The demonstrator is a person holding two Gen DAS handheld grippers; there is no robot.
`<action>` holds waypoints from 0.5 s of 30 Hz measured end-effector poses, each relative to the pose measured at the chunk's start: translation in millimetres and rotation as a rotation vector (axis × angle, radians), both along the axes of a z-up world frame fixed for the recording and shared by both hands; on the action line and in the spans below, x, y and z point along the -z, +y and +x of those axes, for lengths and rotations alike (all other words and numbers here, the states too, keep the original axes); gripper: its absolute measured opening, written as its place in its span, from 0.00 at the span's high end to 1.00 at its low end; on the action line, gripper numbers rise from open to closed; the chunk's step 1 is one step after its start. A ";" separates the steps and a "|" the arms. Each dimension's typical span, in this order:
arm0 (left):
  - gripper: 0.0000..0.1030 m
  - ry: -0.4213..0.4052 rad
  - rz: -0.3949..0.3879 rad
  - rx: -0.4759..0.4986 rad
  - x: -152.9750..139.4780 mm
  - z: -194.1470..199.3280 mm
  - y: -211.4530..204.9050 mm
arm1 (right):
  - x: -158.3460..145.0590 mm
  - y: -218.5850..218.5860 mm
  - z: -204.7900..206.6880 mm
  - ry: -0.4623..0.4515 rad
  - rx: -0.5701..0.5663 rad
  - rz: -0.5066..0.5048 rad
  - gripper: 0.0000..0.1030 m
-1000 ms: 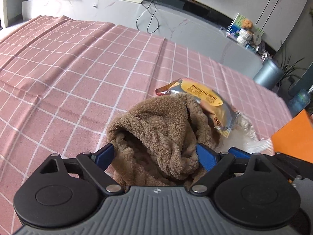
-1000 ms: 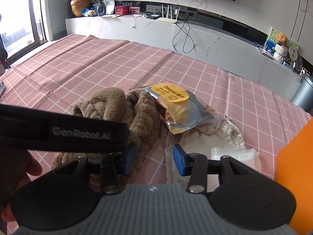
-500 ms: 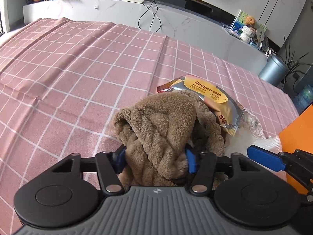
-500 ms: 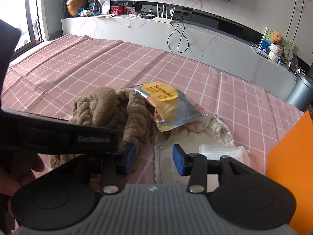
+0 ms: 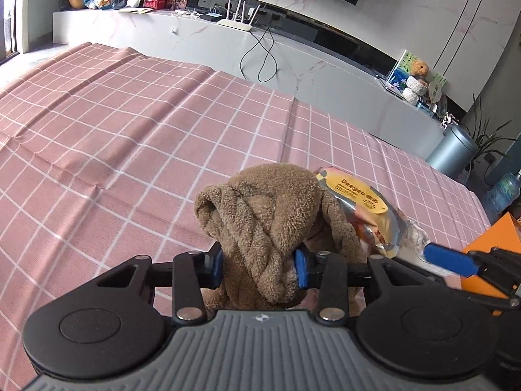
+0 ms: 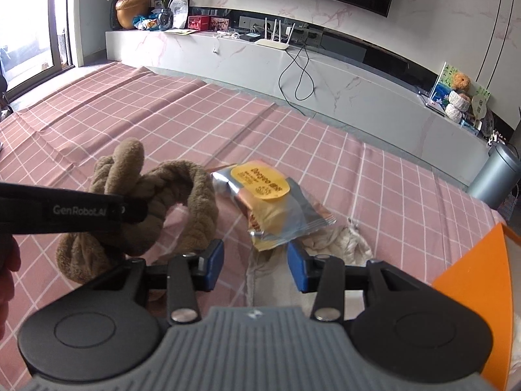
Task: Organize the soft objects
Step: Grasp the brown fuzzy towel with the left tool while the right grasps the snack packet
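Note:
My left gripper is shut on a brown fuzzy garment and holds it lifted off the pink checked tablecloth. In the right wrist view the garment hangs from the left gripper at the left. A silver and yellow snack packet lies beside it, partly on a cream cloth. My right gripper is open and empty, just above the near edge of the packet and the cream cloth. One of its blue fingers shows in the left wrist view.
An orange box stands at the right edge of the table. A grey bin stands on the floor beyond the table. A long white cabinet with a router and cables runs along the back wall.
My left gripper closed on the brown garment and raised it off the cloth. The packet now lies uncovered. The right gripper stayed open and lifted slightly.

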State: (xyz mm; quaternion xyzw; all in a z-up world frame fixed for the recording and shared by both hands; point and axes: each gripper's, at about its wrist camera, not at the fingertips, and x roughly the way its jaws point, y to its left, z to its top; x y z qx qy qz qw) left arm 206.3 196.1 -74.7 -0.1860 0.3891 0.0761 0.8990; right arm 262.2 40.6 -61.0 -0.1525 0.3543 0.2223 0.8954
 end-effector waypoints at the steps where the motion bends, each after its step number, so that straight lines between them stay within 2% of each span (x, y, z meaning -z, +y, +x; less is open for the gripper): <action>1: 0.55 0.002 0.002 -0.001 1.1 1.7 1.4 | -1.2 0.3 3.3 -0.007 0.001 -0.004 0.57; 6: 0.55 0.010 -0.014 -0.007 6.3 8.6 8.0 | -4.6 1.0 21.8 -0.011 -0.002 0.011 0.44; 10: 0.55 0.031 -0.023 0.002 12.9 14.5 10.7 | 2.0 4.0 38.8 0.015 -0.002 0.013 0.44; 13: 0.54 0.040 -0.026 -0.001 16.4 16.7 12.3 | 7.6 6.7 50.9 0.039 -0.011 0.022 0.36; 15: 0.52 0.043 -0.028 -0.006 18.3 16.8 13.5 | 9.7 11.0 55.9 0.030 -0.017 0.021 0.35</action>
